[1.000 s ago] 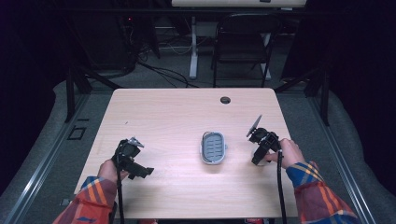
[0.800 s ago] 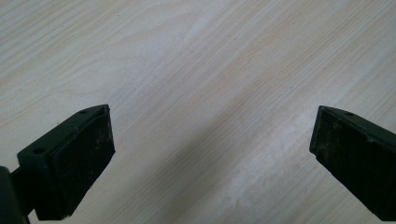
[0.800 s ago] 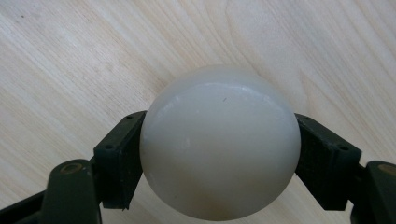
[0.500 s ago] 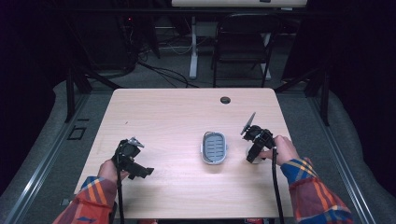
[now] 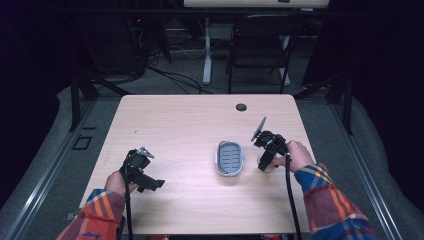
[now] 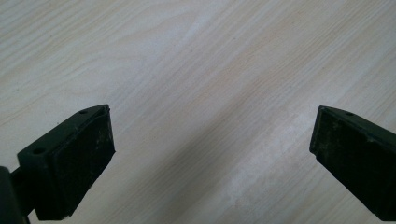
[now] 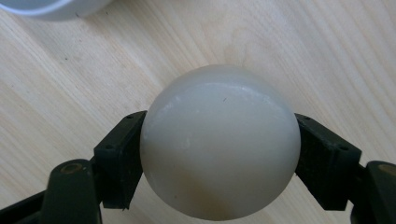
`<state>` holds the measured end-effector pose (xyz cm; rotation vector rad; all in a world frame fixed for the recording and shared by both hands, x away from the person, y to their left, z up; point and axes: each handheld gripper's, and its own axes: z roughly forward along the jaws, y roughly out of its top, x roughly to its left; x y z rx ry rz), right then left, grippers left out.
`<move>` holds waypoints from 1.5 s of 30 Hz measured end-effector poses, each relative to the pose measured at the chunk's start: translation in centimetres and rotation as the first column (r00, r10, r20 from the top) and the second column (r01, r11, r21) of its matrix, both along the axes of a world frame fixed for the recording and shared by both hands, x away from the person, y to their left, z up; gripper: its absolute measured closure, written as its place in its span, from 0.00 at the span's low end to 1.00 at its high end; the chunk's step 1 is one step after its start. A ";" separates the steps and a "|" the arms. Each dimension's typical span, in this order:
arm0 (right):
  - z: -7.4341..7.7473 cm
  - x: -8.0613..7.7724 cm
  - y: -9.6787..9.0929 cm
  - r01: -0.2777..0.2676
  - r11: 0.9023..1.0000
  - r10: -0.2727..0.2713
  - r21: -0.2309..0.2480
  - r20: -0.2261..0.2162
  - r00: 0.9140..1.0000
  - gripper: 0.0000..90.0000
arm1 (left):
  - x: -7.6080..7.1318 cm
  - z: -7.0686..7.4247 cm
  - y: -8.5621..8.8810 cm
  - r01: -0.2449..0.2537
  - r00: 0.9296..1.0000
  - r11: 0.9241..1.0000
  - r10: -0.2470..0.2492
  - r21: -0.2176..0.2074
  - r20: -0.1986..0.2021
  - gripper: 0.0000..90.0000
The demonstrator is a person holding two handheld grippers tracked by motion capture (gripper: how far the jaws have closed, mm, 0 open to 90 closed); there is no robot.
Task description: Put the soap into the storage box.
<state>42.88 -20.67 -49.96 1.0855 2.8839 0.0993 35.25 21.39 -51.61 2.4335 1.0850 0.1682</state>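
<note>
Your right gripper [image 7: 219,154] has its jaws closed on a white ball [image 7: 219,140], one pad against each side at about its widest part, so the ball sits squarely between them and bulges past their tips. In the high view the ball [image 5: 263,162] shows as a pale round shape low at that gripper [image 5: 265,159], close to the wooden surface [image 5: 190,125]; you cannot tell from here whether it is touching the wood or just lifted.

What the coming move most likely turns on: the oval dish [image 5: 230,158] with the ribbed grey inside lies just beyond the jaw tips, toward the middle of the surface, its long axis running away from you. In the right gripper view its pale rim [image 7: 51,9] peeks in ahead of the jaws and off to one side. Your right hand is far nearer to it than your left.

Your left gripper [image 6: 210,154] has its jaws spread wide with nothing between them but bare wood; in the high view it [image 5: 142,172] rests well apart from the dish.

There is open room all round the dish, and the near and right edges are not crowding you. The ball, being round and smooth, would probably roll if let go on bare wood.
</note>
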 end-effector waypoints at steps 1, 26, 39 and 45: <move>0.2 0.1 0.1 -0.001 1.000 0.001 -0.008 -0.009 1.000 0.27 | 0.0 0.0 0.0 0.000 1.000 1.000 0.000 0.001 0.000 0.00; 2.7 1.6 2.0 -0.036 0.999 0.036 -0.005 0.011 0.999 0.27 | 0.1 0.0 -0.1 0.010 1.000 1.000 -0.010 0.002 -0.004 0.00; 4.3 2.0 3.9 -0.071 0.997 0.071 -0.012 0.030 0.997 0.27 | 0.1 -0.1 -0.1 0.014 1.000 1.000 -0.014 0.005 -0.007 0.00; 4.5 2.2 4.7 -0.075 0.997 0.075 0.000 0.036 0.997 0.27 | 0.1 -0.1 -0.2 0.015 1.000 1.000 -0.015 0.005 -0.004 0.00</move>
